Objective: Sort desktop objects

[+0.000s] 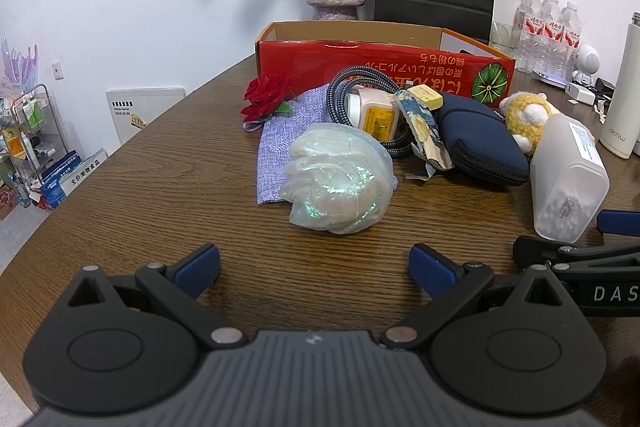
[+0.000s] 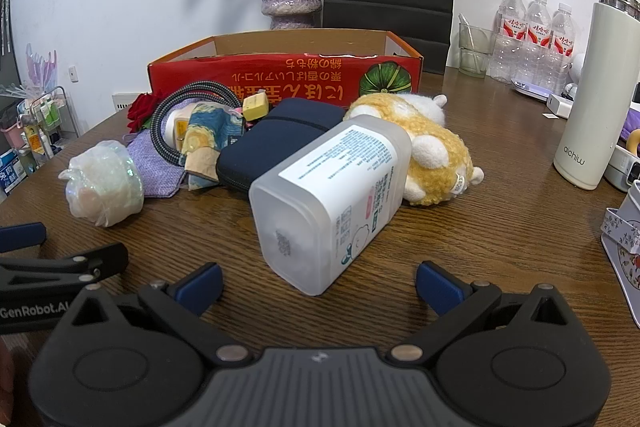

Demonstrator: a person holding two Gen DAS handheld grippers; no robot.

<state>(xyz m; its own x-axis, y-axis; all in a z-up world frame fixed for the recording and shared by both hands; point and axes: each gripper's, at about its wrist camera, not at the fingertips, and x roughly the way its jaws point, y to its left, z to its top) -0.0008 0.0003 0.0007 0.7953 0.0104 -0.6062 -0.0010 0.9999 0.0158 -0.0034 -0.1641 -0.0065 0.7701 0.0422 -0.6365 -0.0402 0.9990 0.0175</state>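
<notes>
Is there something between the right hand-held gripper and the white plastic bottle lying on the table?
Nothing visible. The right hand-held gripper is open, and only bare wooden table lies between its fingertips and the base of the white plastic bottle, which lies on its side just ahead. The plush toy and dark pouch sit behind the bottle.

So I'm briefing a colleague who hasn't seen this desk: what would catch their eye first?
Probably the red cardboard box with upside-down print, open at the back of the wooden table. In front of it sits a jumble: a frosted plastic container lying on its side nearest the open right gripper, against a yellow plush toy. An iridescent bath pouf lies ahead of the open left gripper.
</notes>
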